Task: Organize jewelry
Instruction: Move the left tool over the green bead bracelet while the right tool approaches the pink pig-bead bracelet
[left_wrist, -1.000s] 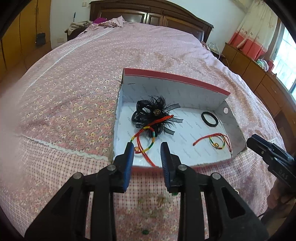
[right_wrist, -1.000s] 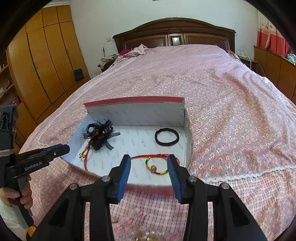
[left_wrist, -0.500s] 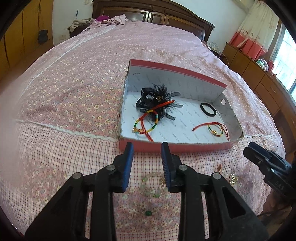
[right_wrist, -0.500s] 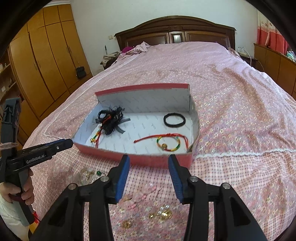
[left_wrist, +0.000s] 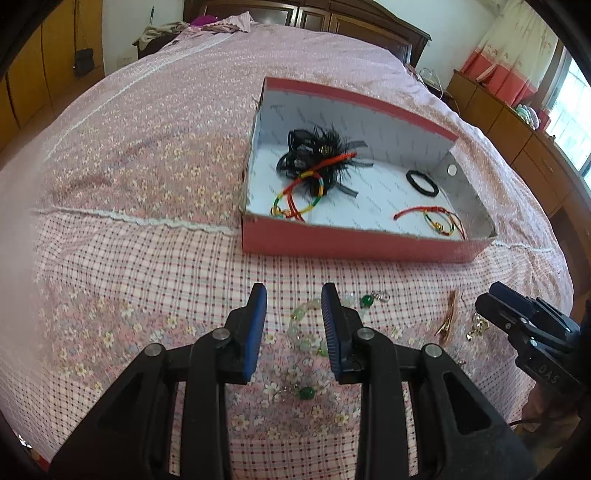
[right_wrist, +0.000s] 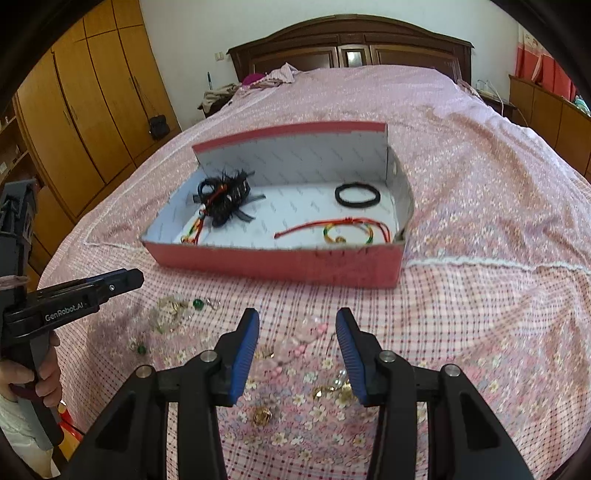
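2 grippers, left gripper (left_wrist: 293, 295) and right gripper (right_wrist: 297, 319), hang spread and empty; we hover low in frame over loose beads (left_wrist: 306, 332), box (left_wrist: 354, 243) above awaiting them.

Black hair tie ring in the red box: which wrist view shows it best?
The right wrist view. There the black hair tie ring lies large and unobstructed on the white floor of the red cardboard box, near its right wall. In the left wrist view the ring is smaller and set off to the side, though fully visible.
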